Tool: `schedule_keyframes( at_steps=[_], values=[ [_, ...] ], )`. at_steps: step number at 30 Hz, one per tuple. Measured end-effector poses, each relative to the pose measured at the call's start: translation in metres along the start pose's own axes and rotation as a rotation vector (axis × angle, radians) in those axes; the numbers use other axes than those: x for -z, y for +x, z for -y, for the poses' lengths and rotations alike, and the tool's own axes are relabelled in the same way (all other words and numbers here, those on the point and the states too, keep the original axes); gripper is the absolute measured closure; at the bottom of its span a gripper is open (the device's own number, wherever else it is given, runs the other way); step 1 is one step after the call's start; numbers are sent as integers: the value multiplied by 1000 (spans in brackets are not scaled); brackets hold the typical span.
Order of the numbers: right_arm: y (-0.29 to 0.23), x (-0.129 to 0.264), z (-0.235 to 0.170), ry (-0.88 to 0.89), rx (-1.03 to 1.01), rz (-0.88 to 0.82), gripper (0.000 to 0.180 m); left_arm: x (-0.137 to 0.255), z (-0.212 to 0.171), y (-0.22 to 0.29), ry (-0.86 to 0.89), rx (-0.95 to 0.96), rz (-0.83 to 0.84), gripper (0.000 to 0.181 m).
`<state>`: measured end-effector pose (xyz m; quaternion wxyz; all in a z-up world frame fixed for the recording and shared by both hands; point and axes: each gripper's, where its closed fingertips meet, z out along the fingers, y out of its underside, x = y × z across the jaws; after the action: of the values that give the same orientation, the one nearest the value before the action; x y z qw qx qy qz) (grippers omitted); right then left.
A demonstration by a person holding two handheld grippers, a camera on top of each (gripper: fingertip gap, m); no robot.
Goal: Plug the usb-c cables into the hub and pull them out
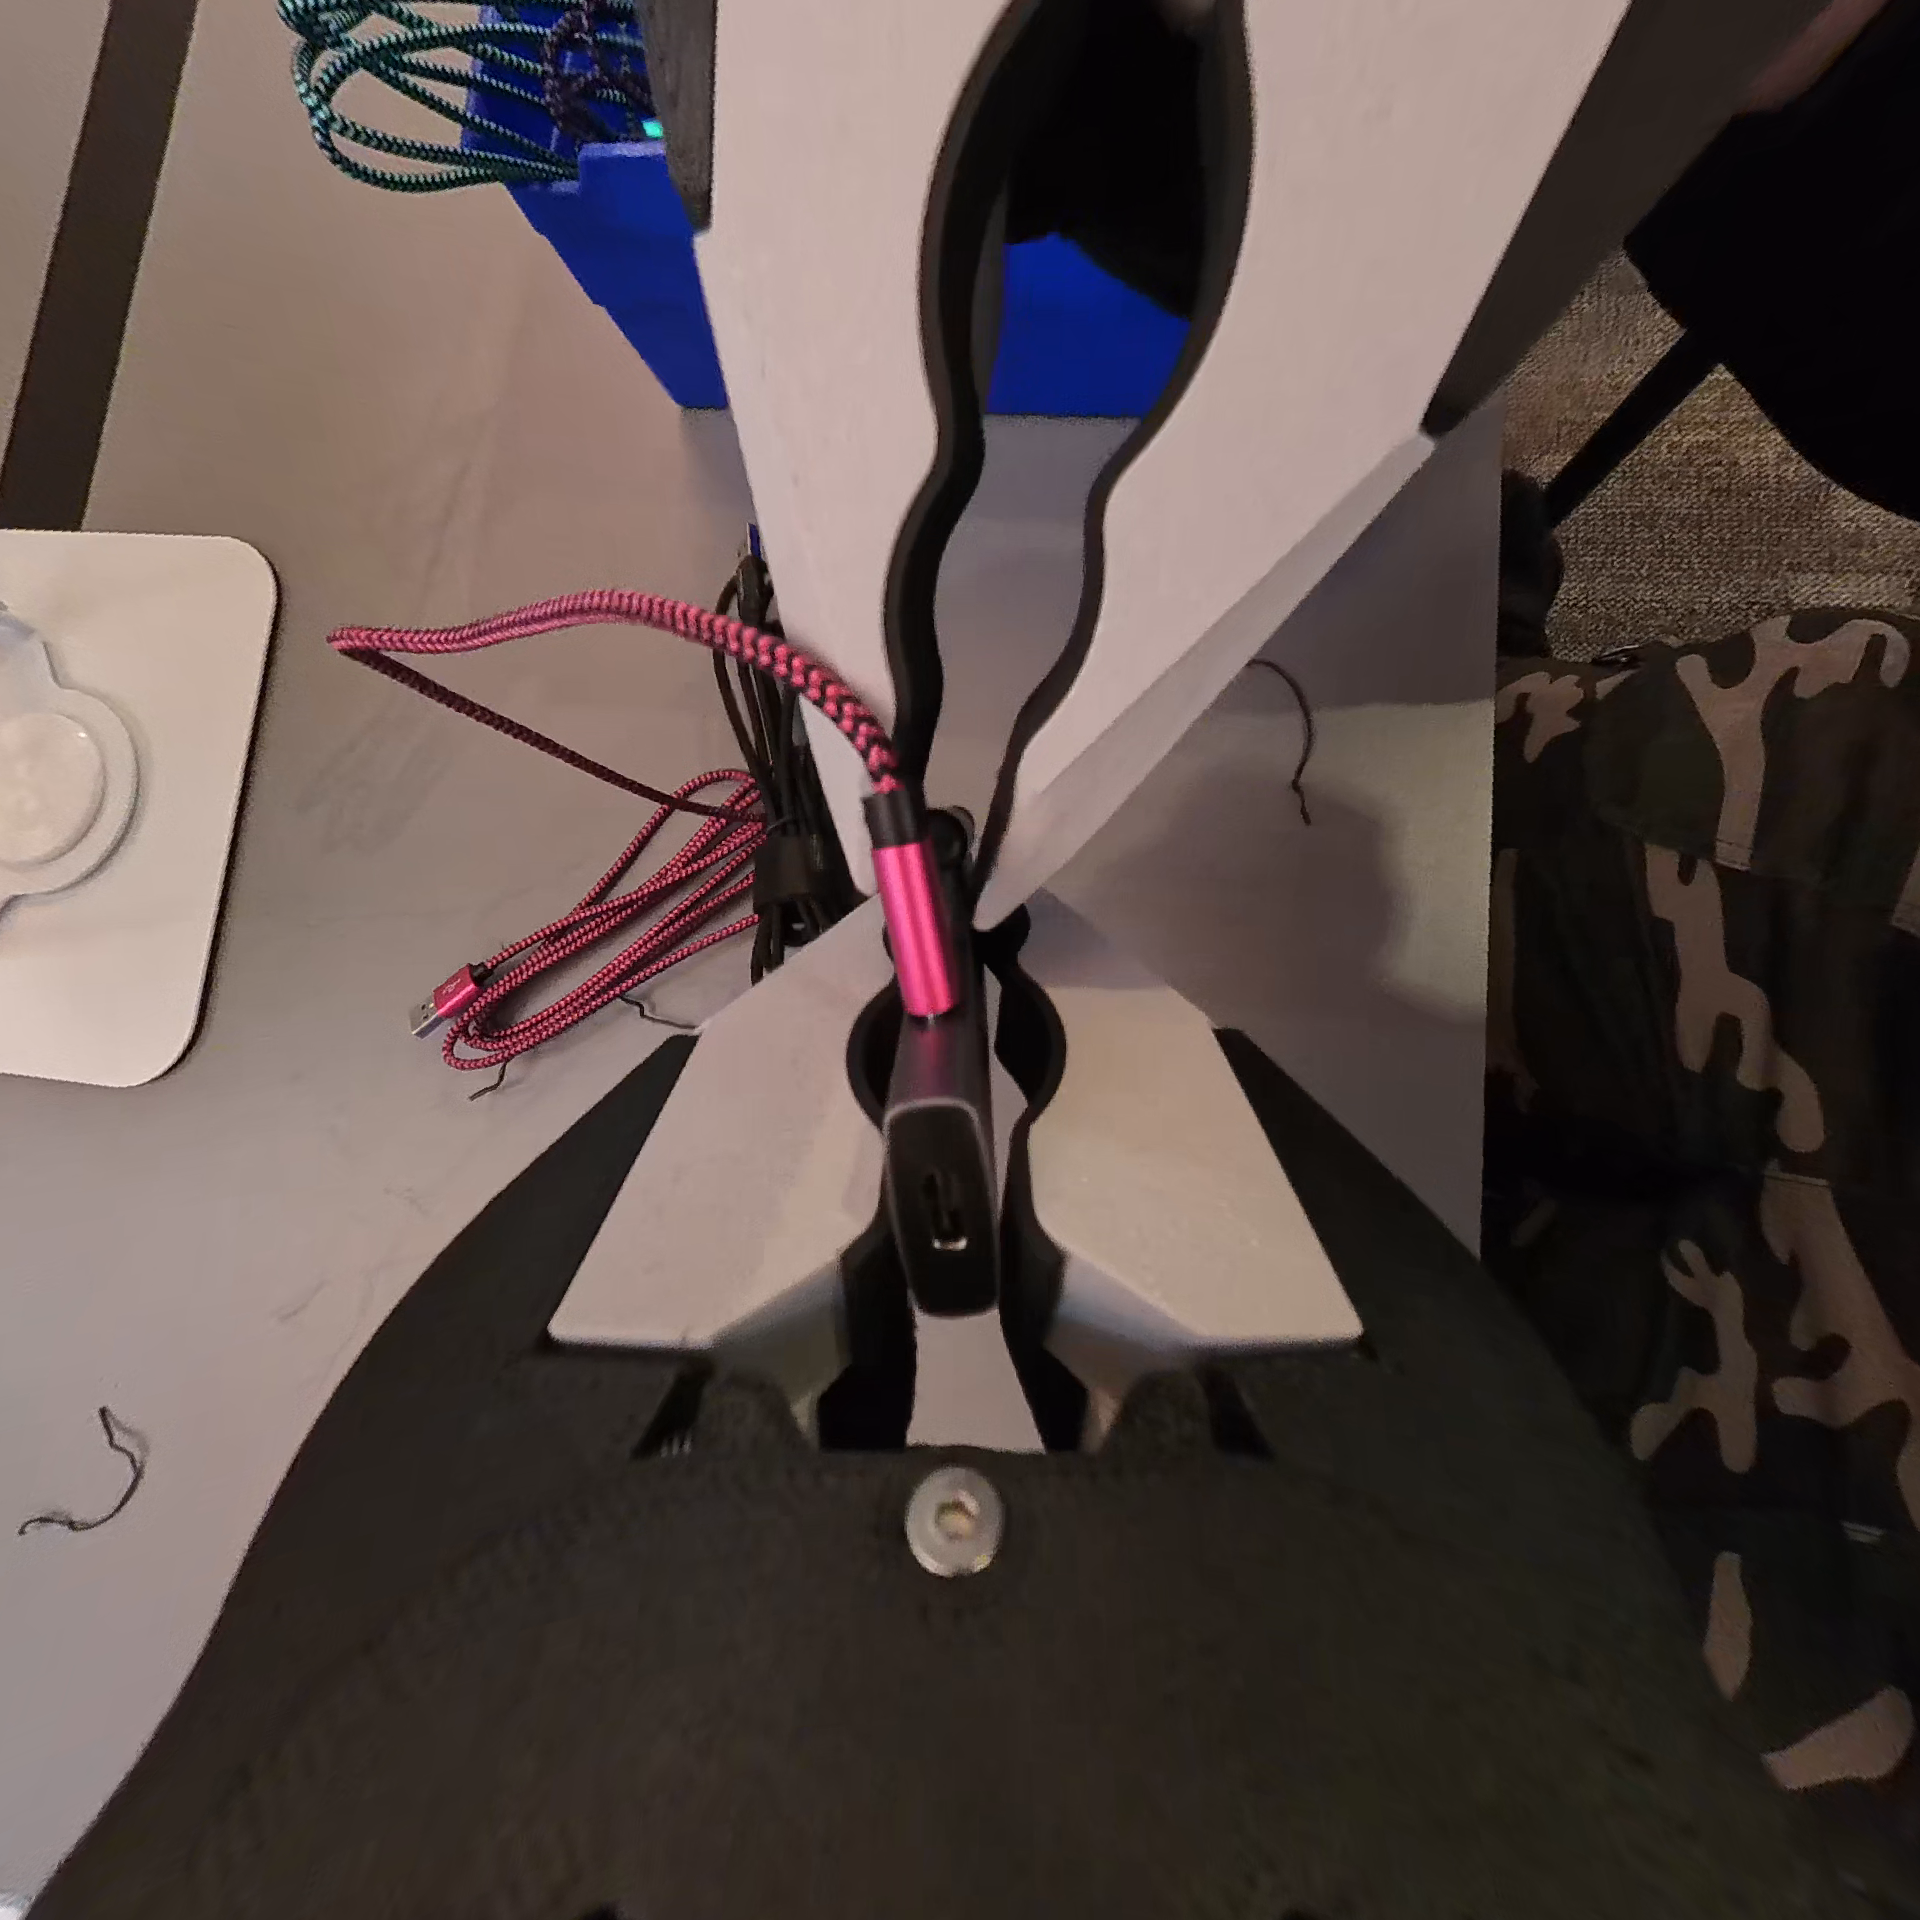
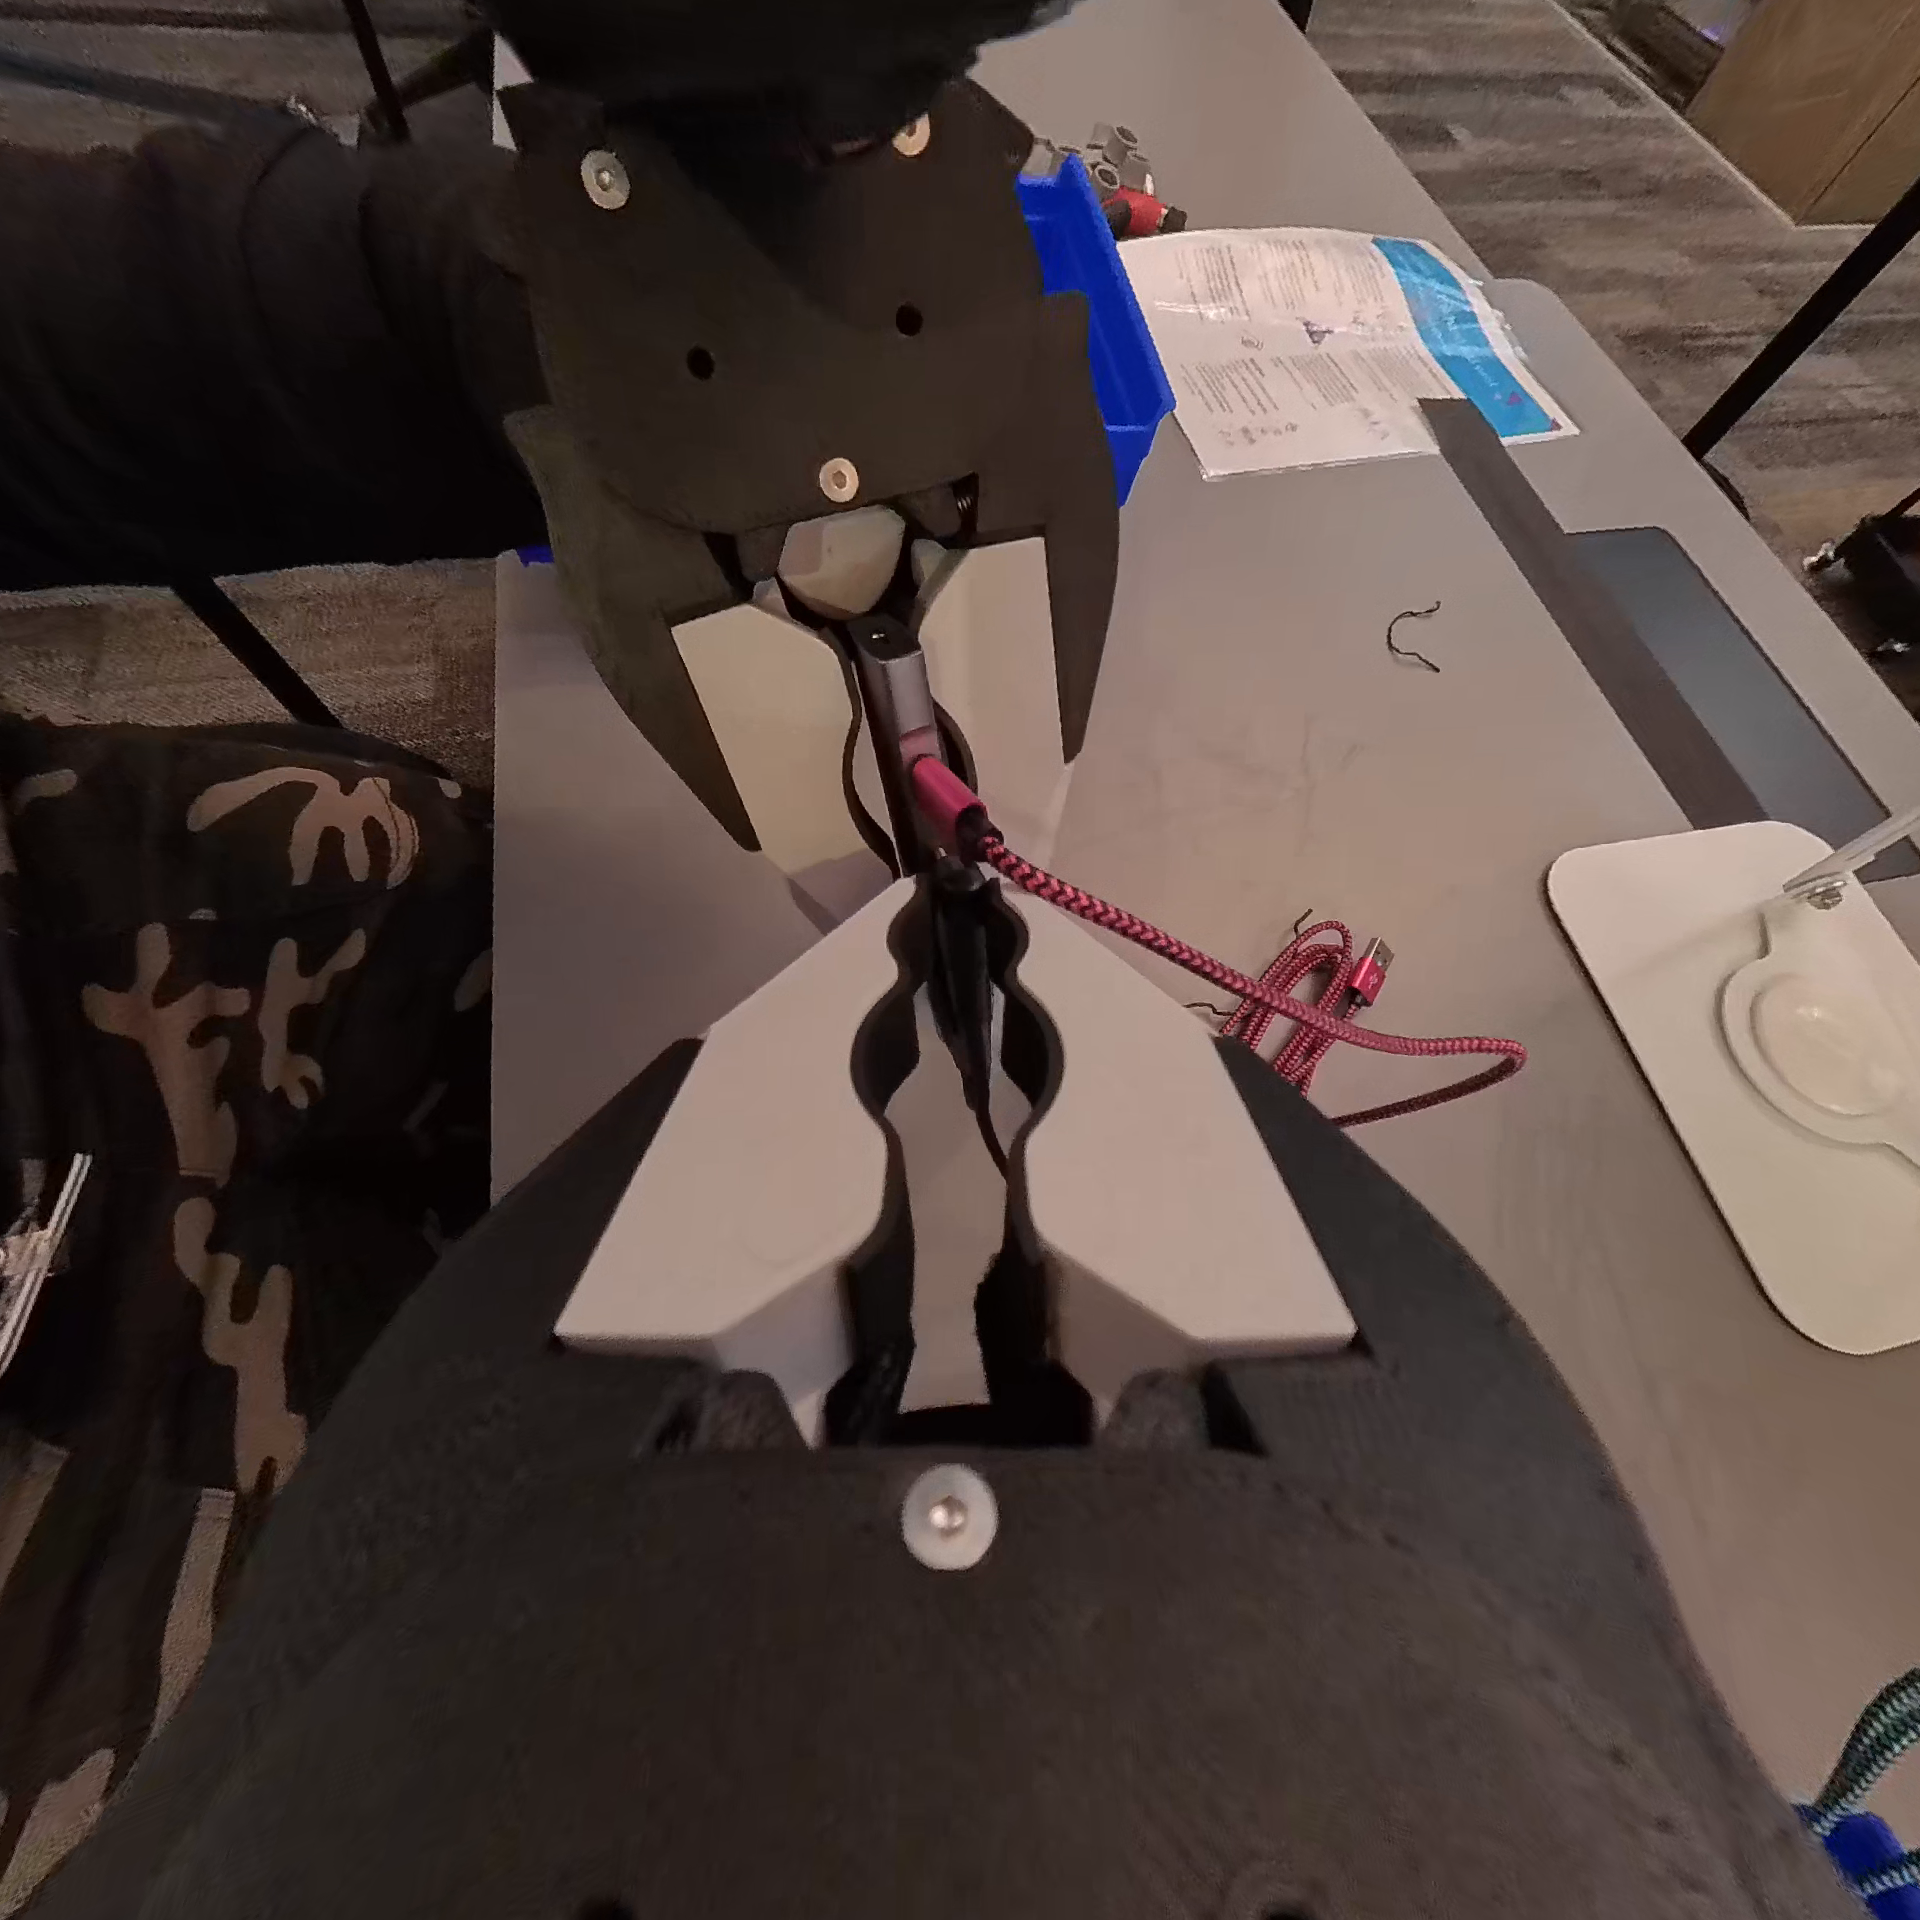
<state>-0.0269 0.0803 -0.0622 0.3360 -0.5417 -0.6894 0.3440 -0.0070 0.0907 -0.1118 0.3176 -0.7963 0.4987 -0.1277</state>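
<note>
Left gripper (image 1: 940,997) pinches the dark grey hub (image 1: 940,1174) between its pale fingers (image 1: 727,1174); the hub's near end shows an empty socket facing the camera. At the hub's far end, toward 12 o'clock, the pink plug (image 1: 914,925) of the pink braided cable (image 1: 665,623) sits in a port. The cable arcs away to 10 o'clock, then doubles back to a loose coil (image 1: 603,935) on the grey table (image 1: 416,416) at about 9 o'clock.

Right gripper (image 2: 951,914), fingertips meeting the left one's, is pressed together on a black cable (image 2: 961,997) running down its gap. Whether that black cable's plug is seated in the hub cannot be told. In the right wrist view the left gripper (image 2: 904,821) faces in from 12 o'clock, the hub (image 2: 894,675) between its fingers.

A blue bin (image 1: 623,239) holding a green braided cable (image 1: 416,114) stands at 11 o'clock in the left wrist view. A pale pad (image 1: 135,810) lies at 9 o'clock. Printed sheets (image 2: 1330,343) lie at 1 o'clock in the right wrist view. Camouflage cloth (image 2: 239,935) shows beyond the table edge at 9 o'clock.
</note>
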Motion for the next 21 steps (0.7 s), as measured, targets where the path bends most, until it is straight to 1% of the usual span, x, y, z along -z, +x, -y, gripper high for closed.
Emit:
schedule_keyframes(
  at_steps=[6,11,13,14,16,17,19,21],
  values=[
    [-3,1,-5,-49,42,-5,174,-4,-1,2,-55,-37,10,174],
    [-3,4,-9,-89,64,-27,174,-7,3,0,-74,-61,51,174],
    [-4,3,-5,-52,56,-5,174,-5,5,1,-67,-59,46,175],
    [-1,2,-4,-40,50,-17,174,-5,6,-5,-67,-67,85,175],
    [0,-3,-7,-53,49,-16,174,-7,-1,-5,-84,-45,65,176],
    [2,-5,-7,-41,28,-3,174,-8,-2,-8,-83,-44,89,175],
    [1,-3,-4,23,12,30,174,-5,2,-6,-53,-22,77,175],
    [3,1,2,88,-19,40,174,-1,8,-9,-31,-18,100,174]
  ],
)
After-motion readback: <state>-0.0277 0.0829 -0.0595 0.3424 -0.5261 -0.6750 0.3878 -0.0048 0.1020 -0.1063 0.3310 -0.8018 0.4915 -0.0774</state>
